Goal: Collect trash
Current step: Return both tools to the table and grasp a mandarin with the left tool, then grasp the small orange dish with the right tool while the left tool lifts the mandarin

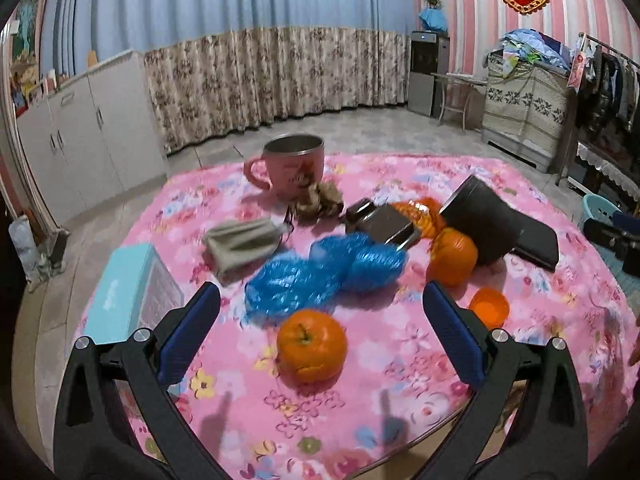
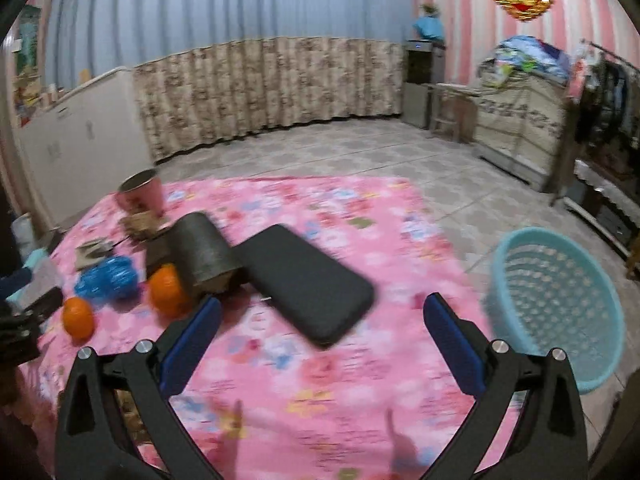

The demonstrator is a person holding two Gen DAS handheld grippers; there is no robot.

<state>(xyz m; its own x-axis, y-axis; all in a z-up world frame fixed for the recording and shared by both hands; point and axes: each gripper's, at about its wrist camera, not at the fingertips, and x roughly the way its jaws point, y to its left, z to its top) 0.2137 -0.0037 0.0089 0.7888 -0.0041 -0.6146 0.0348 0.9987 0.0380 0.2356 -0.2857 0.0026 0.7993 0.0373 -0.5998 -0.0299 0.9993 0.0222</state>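
My left gripper (image 1: 316,300) is open and empty above the pink floral table (image 1: 360,400). A crumpled blue plastic bag (image 1: 320,276) lies just ahead of its fingertips, with a whole orange (image 1: 312,346) between them. Further back lie a grey cloth (image 1: 244,246), a brown crumpled wrapper (image 1: 320,200), orange peel (image 1: 420,212) and an orange cap (image 1: 489,306). My right gripper (image 2: 318,312) is open and empty over the table's right part, near a black case (image 2: 304,284). A light blue basket (image 2: 556,308) stands on the floor to the right.
A pink mug (image 1: 292,168), a dark cylinder (image 1: 480,220), a metal box (image 1: 384,226), a second orange (image 1: 454,256) and a light blue box (image 1: 128,296) are on the table. White cabinets (image 1: 80,140) stand at the left, a covered chest (image 1: 524,112) at the right.
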